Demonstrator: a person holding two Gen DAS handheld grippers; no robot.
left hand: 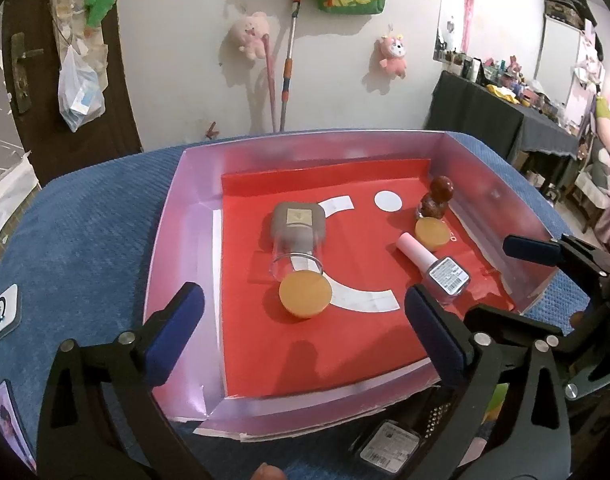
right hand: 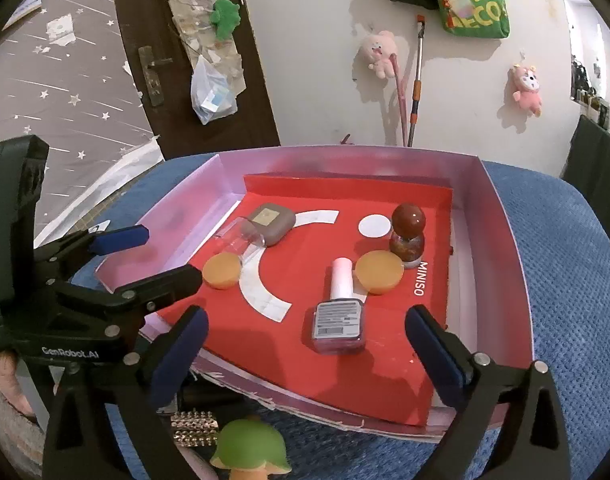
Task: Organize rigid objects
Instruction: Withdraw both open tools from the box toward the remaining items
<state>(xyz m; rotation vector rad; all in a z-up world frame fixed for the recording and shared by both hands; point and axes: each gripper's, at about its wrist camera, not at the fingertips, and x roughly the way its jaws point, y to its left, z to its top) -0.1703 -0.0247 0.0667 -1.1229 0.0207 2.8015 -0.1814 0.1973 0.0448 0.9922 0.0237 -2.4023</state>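
A pink-walled box [left hand: 173, 220] with a red floor sits on a blue cloth. In it lie a clear bottle with a taupe cap [left hand: 299, 236], two orange discs [left hand: 305, 294] [left hand: 433, 233], a pink nail-polish bottle [left hand: 437, 266] on its side, and an upright brown round-capped bottle [left hand: 435, 198]. The same items show in the right wrist view: polish bottle [right hand: 339, 314], discs [right hand: 221, 270] [right hand: 379, 272], brown bottle [right hand: 407, 236], taupe-capped bottle [right hand: 261, 226]. My left gripper [left hand: 301, 326] is open and empty over the box's near edge. My right gripper [right hand: 307, 340] is open, straddling the polish bottle.
A green-capped figure [right hand: 249, 450], a studded object [right hand: 195, 428] and a labelled dark box [left hand: 389, 446] lie on the cloth before the box. A white device [left hand: 3, 312] and a phone [left hand: 11, 426] lie at left. A wall with plush toys stands behind.
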